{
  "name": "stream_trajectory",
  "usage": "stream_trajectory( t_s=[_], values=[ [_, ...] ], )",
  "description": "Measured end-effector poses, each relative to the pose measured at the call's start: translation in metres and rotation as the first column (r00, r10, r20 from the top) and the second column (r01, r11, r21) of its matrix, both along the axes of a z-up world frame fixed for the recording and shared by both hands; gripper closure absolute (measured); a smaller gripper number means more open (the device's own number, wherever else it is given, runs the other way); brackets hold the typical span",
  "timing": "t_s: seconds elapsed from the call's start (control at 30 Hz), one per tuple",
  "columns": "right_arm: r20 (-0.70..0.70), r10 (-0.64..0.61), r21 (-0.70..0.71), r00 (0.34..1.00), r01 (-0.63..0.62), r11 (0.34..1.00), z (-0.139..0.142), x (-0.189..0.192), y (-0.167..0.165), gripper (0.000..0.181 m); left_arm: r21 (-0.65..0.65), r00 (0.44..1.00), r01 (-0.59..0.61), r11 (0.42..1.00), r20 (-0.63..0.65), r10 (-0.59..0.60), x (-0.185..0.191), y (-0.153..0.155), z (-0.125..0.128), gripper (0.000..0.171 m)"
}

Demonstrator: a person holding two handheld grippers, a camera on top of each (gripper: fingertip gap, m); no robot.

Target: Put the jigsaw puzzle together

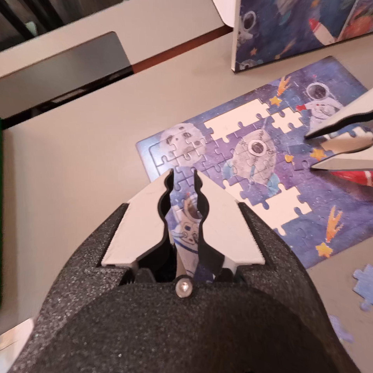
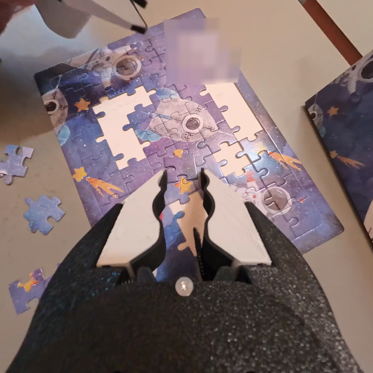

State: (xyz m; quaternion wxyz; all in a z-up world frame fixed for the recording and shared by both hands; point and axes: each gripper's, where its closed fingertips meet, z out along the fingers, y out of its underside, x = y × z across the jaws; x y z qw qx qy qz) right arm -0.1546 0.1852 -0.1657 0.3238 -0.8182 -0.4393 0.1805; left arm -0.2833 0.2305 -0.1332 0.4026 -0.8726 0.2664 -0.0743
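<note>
**Both grippers over the space puzzle, nothing picked up**

Fingers on both grippers were spread apart and held nothing. The left gripper hovered over one corner of the puzzle, the corner with an astronaut picture, with a narrow gap between its white fingers. In the right wrist view you could see its tips at the far edge of the board.

The right gripper hung above the puzzle near the opposite end, jaws parted wider, pointing at a purple piece next to a yellow star. Couldn't tell if that piece was fully seated or just lying on top.

The puzzle itself lay flat on the beige table, mostly done. Bare white gaps showed in a few spots: a big one to one side of the grey spaceship, others on the other side.

Loose pieces sat on the table off the puzzle's long edge: a pale blue one, one farther along, and one with an orange comet partly under the gripper body.

The box, same space artwork, stood just beside the puzzle's other long edge.
</note>
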Motion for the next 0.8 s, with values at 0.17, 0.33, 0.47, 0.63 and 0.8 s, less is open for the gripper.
stream_trajectory(
  t_s=[0.17, 0.33, 0.47, 0.63, 0.8],
  values=[
    [0.008, 0.032, 0.005, 0.999, -0.032, 0.999, -0.002, -0.005, -0.002, 0.148, -0.039, 0.997, 0.059, 0.997, -0.055, -0.061, 0.009, -0.006, -0.014, 0.152],
    [-0.006, 0.042, -0.026, 0.999, -0.042, 0.999, -0.003, -0.004, -0.002, 0.151, -0.050, 0.995, 0.074, 0.996, -0.067, -0.077, 0.010, -0.007, -0.019, 0.152],
    [-0.002, 0.071, -0.053, 0.997, -0.071, 0.996, -0.002, -0.003, -0.002, 0.151, -0.033, 0.996, 0.067, 0.997, -0.061, -0.069, 0.009, -0.004, -0.017, 0.152],
    [0.050, 0.090, -0.006, 0.995, -0.090, 0.996, 0.007, 0.006, 0.009, 0.151, -0.034, 0.997, 0.065, 0.997, -0.041, -0.066, 0.009, -0.003, -0.015, 0.152],
    [0.138, 0.104, 0.112, 0.985, -0.120, 0.987, 0.026, 0.007, 0.055, 0.151, -0.045, 0.995, 0.090, 0.995, -0.044, -0.092, 0.013, -0.006, -0.019, 0.152]
  ],
)
